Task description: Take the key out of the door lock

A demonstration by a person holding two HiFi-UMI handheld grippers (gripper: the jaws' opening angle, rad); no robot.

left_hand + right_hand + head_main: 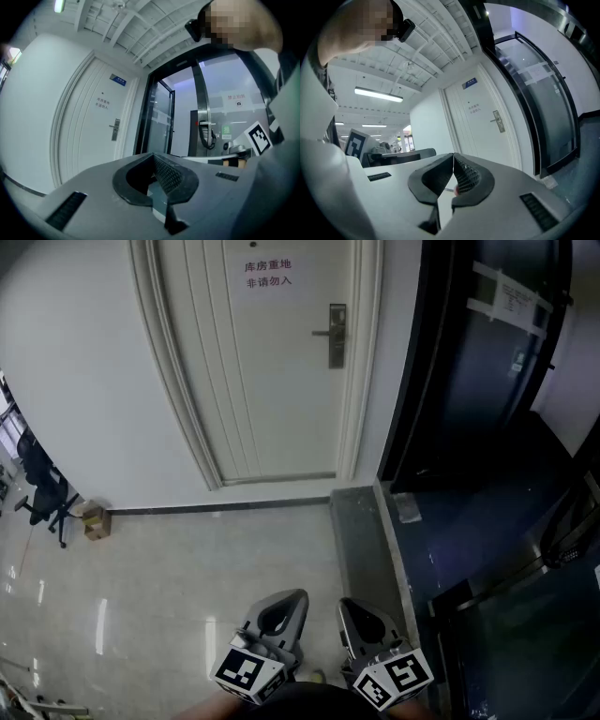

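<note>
Left hand-held gripper (281, 615) and right hand-held gripper (366, 620) hang low in front of me, both clenched on nothing. By my reckoning the task has not started. The door (272, 381) stands closed, well ahead of both, and neither is anywhere near it. The lock (337, 336) sits far ahead, a little right of the left one and almost straight beyond the right one. It is a tall metal plate with a lever pointing left. The key should be in that plate, but it is too small to make out from here. Everything is left: close in, grip it, draw it out.
</note>
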